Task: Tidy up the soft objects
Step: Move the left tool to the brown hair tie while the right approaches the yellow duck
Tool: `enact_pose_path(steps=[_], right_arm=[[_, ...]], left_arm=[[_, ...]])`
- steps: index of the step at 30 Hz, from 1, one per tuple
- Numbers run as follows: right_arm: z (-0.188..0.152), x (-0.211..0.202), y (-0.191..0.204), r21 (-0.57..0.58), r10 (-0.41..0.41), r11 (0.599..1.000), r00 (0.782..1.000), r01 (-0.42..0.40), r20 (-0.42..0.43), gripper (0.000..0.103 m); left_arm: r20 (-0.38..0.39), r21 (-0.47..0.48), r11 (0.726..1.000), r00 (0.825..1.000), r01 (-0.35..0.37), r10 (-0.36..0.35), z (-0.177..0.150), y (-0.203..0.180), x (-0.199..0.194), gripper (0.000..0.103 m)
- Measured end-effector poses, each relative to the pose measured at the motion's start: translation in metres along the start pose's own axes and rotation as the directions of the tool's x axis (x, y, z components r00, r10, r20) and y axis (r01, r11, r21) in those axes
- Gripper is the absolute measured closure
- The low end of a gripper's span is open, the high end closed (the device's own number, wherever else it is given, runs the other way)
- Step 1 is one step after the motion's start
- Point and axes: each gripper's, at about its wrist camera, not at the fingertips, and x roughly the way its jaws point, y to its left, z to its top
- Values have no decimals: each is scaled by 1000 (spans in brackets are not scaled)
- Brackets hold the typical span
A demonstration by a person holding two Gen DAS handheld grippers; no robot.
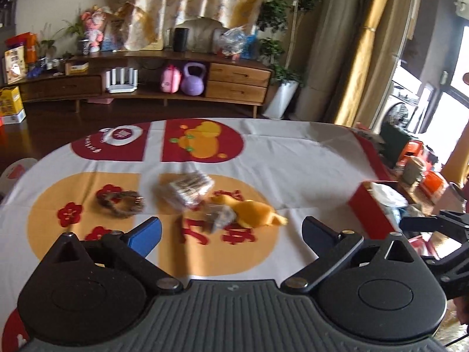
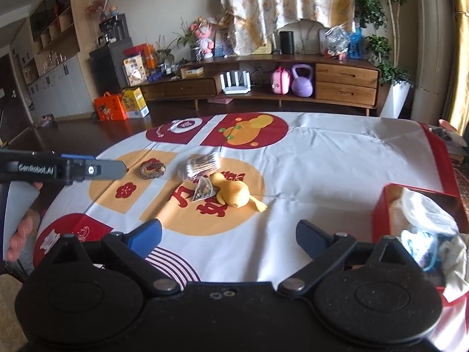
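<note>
both claws apart over the counter

left claw (image 1: 231,231) and right claw (image 2: 228,236) spread wide, nothing between the jaws. soft things lie mid-counter (image 2: 322,158): yellow plush (image 2: 233,192) touching a small patterned pouch (image 2: 202,190), wrapped bundle (image 2: 202,164) just beyond, furry ring (image 2: 151,170) left. red box (image 2: 387,214) near right, holding cloths.

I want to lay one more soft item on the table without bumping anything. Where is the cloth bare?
The widest bare stretch is the white cloth between the yellow plush and the red box. The near strip in front of the plush is also free. It is crowded around the plush: the small packet touches it, with the wrapped bundle and brown ring just beyond.
</note>
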Motion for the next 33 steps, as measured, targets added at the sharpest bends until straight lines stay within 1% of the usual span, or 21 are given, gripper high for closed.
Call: enact_pose_path(steps=[5, 8, 11, 15, 19, 25, 27, 33], right_arm=[[5, 23, 8, -30, 37, 999, 999, -38, -36, 4], [10, 37, 10, -39, 52, 998, 997, -55, -63, 4], [15, 54, 8, -40, 87, 995, 992, -92, -95, 4], [18, 79, 3, -68, 75, 994, 990, -83, -115, 4], [24, 105, -4, -86, 67, 993, 988, -80, -140, 6], [31, 142, -14, -115, 58, 990, 982, -80, -177, 11], [33, 154, -17, -118, 65, 989, 980, -88, -191, 14], [37, 183, -19, -164, 57, 982, 975, -94, -214, 18]], left_arm=[[-25, -45, 997, 998, -59, 58, 6, 39, 20, 1], [-36, -44, 992, 992, -122, 121, 7, 57, 36, 1], [-51, -40, 988, 988, -151, 149, 5, 72, 56, 1], [-67, -32, 976, 975, -216, 214, 3, 88, 86, 1], [-66, -30, 965, 964, -262, 259, 0, 102, 113, 1], [-90, -24, 958, 955, -284, 281, -5, 113, 147, 1], [-99, -19, 955, 951, -296, 293, -5, 114, 157, 1], [-116, -17, 943, 937, -333, 329, -2, 118, 182, 1]])
